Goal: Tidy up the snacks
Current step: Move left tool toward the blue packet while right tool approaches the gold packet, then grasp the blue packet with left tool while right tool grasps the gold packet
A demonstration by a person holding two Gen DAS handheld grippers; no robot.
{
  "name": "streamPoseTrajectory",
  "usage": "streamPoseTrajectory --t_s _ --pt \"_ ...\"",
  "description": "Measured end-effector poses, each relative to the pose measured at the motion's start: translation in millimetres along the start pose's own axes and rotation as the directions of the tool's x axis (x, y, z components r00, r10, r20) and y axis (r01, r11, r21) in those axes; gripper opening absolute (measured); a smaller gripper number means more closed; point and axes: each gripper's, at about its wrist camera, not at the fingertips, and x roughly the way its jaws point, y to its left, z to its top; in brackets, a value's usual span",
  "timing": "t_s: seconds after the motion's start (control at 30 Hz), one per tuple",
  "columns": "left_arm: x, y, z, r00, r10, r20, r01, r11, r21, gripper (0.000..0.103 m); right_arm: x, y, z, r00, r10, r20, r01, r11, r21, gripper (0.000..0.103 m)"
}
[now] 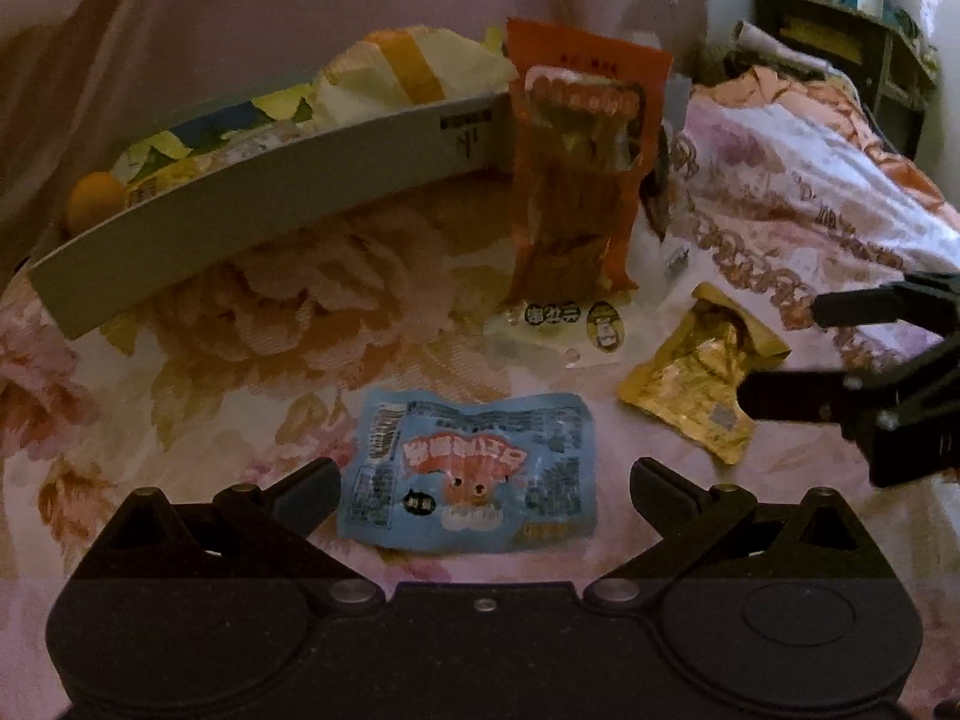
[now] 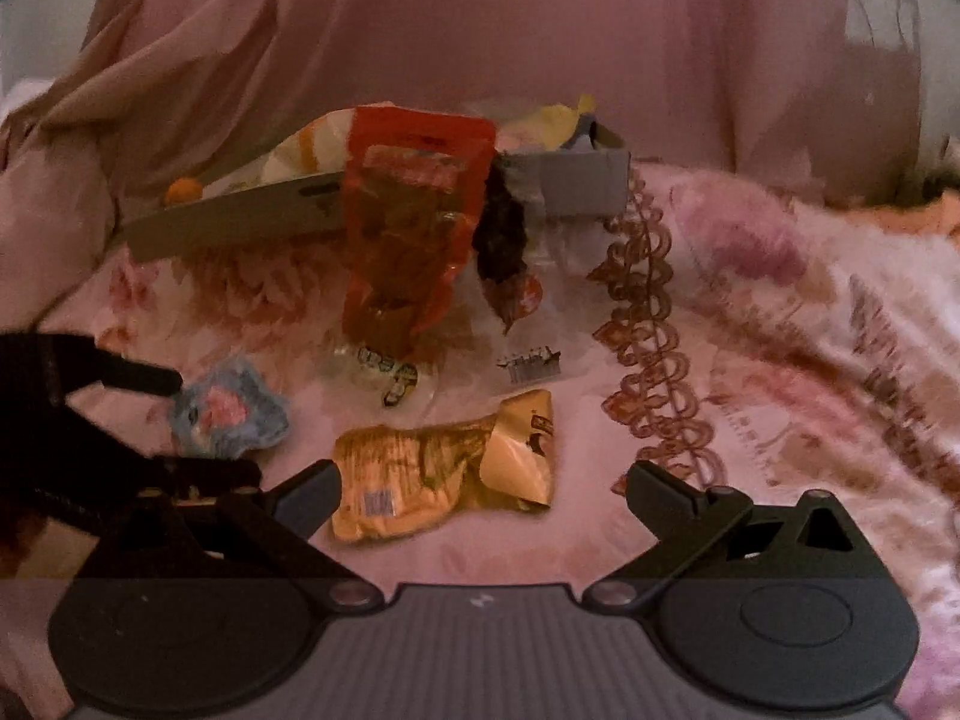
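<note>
- The left gripper (image 1: 485, 495) hung wide open, empty — the blue snack packet (image 1: 471, 477) lay flat between its fingers.
- The right gripper (image 2: 483, 495) gaped empty over the yellow packet (image 2: 444, 471) on the floral bedspread (image 2: 780, 360).

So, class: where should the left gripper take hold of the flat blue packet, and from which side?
Probably across the blue packet, from above: it lies flat on the bedspread between the left gripper's open fingers, so its side edges are the easiest hold.
</note>
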Motion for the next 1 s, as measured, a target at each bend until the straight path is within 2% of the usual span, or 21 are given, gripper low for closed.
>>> streamPoseTrajectory --t_s 0.17,0.27,0.47,0.7,1.0 --pt "10.7 4.8 3.4 0.999 -0.008 -0.035 0.009 0.999 0.034 0.102 21.5 -6.6 7.0 0.998 0.048 -0.033 -0.047 0.999 0.021 0.103" --pt "11.1 11.1 5.0 0.999 -0.023 -0.031 0.024 0.999 0.046 0.102 29.9 -5.7 9.0 0.997 0.063 -0.046 -0.063 0.998 0.005 0.103" --pt "5.0 28.5 6.4 0.997 -0.070 -0.022 0.070 0.998 -0.007 0.093 32.3 -0.2 11.1 0.992 0.115 -0.046 -0.119 0.989 -0.090 0.103" --pt "5.9 28.1 5.6 0.997 -0.068 -0.026 0.067 0.997 -0.033 0.090 38.4 14.9 3.4 0.997 0.056 -0.056 -0.066 0.977 -0.204 0.103" --pt "-4.7 22.2 -4.7 0.998 -0.053 -0.040 0.049 0.995 -0.086 0.090 34.6 15.4 2.9 0.996 0.057 -0.066 -0.068 0.980 -0.189 0.101"
